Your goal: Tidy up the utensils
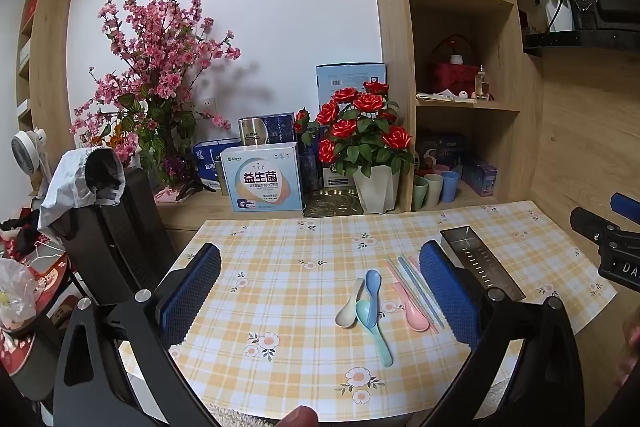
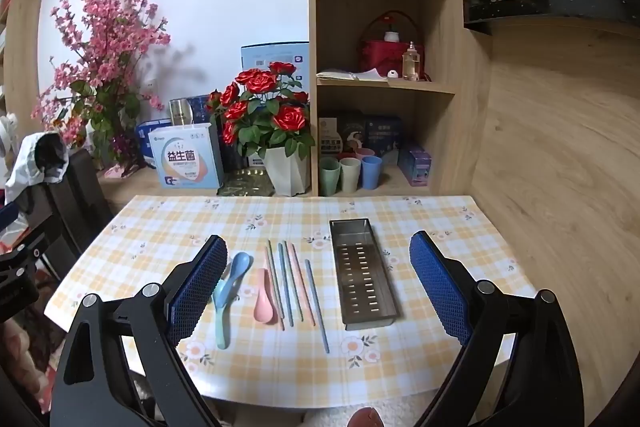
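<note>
Pastel spoons lie on the checked tablecloth: a blue spoon [image 1: 373, 287], a teal spoon [image 1: 372, 327], a beige spoon [image 1: 349, 311] and a pink spoon [image 1: 412, 309]. In the right wrist view the blue spoon [image 2: 239, 269], teal spoon [image 2: 221, 311] and pink spoon [image 2: 264, 297] show again. Several pastel chopsticks [image 2: 292, 283] lie side by side to their right, beside a steel perforated tray [image 2: 362, 273], which is empty. My left gripper [image 1: 320, 297] hovers open above the spoons. My right gripper [image 2: 318, 291] stands open over chopsticks and tray, holding nothing.
A potted red rose plant [image 2: 276, 131], boxes [image 2: 186, 159] and pink blossom branches [image 2: 100, 59] stand behind the table. Pastel cups [image 2: 350, 171] sit on the lowest shelf. A dark chair [image 1: 116, 227] with clothes stands at the left. The other gripper [image 1: 608, 239] shows at the right edge.
</note>
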{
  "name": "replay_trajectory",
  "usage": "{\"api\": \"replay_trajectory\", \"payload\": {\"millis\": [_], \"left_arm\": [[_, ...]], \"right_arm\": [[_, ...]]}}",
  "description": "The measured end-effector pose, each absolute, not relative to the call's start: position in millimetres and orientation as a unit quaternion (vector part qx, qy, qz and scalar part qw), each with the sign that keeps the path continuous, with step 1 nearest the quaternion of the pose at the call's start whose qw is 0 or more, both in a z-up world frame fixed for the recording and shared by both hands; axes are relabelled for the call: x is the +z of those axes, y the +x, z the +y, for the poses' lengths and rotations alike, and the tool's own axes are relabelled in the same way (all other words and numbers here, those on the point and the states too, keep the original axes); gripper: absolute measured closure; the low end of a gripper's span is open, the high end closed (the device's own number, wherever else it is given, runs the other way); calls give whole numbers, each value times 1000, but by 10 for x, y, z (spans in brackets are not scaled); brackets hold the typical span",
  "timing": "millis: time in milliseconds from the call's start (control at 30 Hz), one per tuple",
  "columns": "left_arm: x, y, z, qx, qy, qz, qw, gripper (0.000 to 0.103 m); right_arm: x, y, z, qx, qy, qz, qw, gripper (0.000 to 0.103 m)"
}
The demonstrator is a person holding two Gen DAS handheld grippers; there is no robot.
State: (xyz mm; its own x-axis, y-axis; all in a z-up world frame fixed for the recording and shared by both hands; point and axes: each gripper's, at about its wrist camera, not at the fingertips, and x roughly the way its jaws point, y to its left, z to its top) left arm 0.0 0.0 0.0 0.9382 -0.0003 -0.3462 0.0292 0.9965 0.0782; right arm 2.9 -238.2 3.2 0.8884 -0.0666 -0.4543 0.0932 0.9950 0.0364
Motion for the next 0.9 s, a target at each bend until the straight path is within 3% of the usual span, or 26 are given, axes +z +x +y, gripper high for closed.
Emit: {"api": "replay_trajectory", "payload": {"millis": [900], "left_arm": [[53,-42,-10,-3,43,171,984,6]], "right_arm": [[35,24,-2413,-41,28,232,971,13]]}}
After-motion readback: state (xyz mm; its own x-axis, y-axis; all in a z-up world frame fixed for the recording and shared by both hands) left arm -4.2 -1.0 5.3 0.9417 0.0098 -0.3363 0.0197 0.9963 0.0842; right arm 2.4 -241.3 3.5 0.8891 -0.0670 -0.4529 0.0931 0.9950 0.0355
